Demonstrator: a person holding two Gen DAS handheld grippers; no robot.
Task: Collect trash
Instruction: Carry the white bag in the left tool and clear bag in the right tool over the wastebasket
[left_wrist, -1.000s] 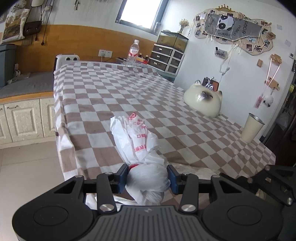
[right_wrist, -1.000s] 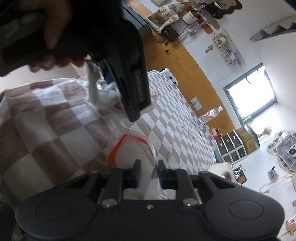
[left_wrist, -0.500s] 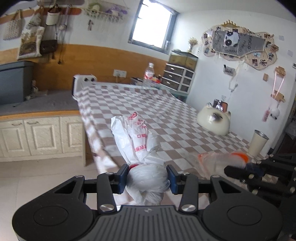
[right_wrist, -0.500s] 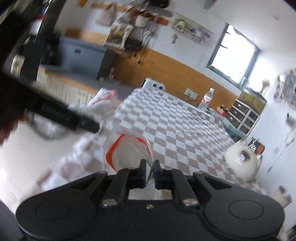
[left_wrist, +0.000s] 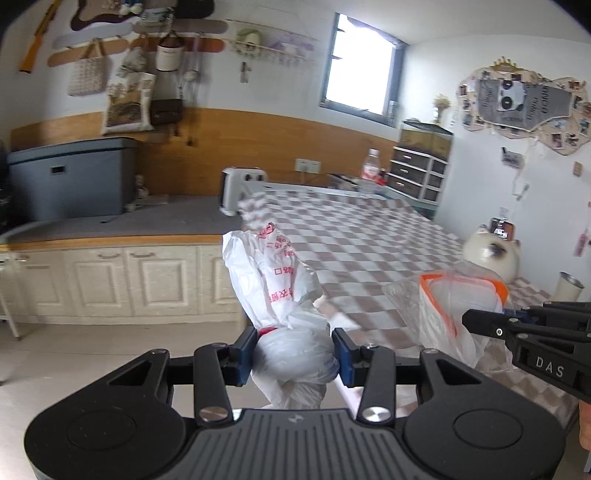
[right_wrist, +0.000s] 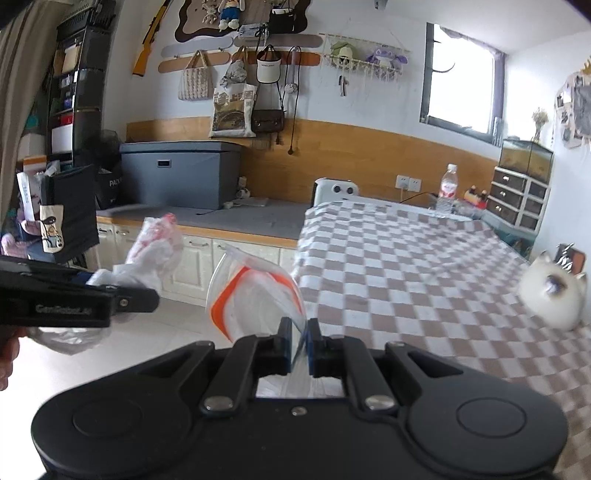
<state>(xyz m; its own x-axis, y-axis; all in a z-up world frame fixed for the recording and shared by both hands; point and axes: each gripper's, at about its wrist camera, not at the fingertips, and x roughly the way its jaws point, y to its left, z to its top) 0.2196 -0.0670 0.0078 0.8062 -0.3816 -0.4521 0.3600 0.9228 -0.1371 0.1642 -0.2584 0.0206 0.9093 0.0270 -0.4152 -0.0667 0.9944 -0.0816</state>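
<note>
A crumpled white plastic bag with red print (left_wrist: 273, 280) hangs in the air, its knotted lower part squeezed between the blue pads of my left gripper (left_wrist: 294, 354), which is shut on it. A clear zip bag with an orange rim (right_wrist: 255, 295) is pinched at its edge by my right gripper (right_wrist: 298, 345), jaws nearly together. Both bags are held off the near left corner of the checked-cloth table (right_wrist: 406, 258). In the left wrist view the right gripper (left_wrist: 476, 322) comes in from the right with the clear bag (left_wrist: 454, 306). The right wrist view shows the left gripper (right_wrist: 147, 295) and the white bag (right_wrist: 155, 243) at the left.
A white cat-shaped ornament (right_wrist: 554, 295) and a metal cup (left_wrist: 570, 290) stand on the table's right side, a water bottle (right_wrist: 447, 184) at its far end. White cabinets with a grey counter (right_wrist: 221, 218) and a grey box (right_wrist: 177, 173) line the left wall; tiled floor lies below.
Both grippers rose off the table with their bags and swung left toward the cabinets. The right gripper closed tight on the clear bag and rolled upright.
</note>
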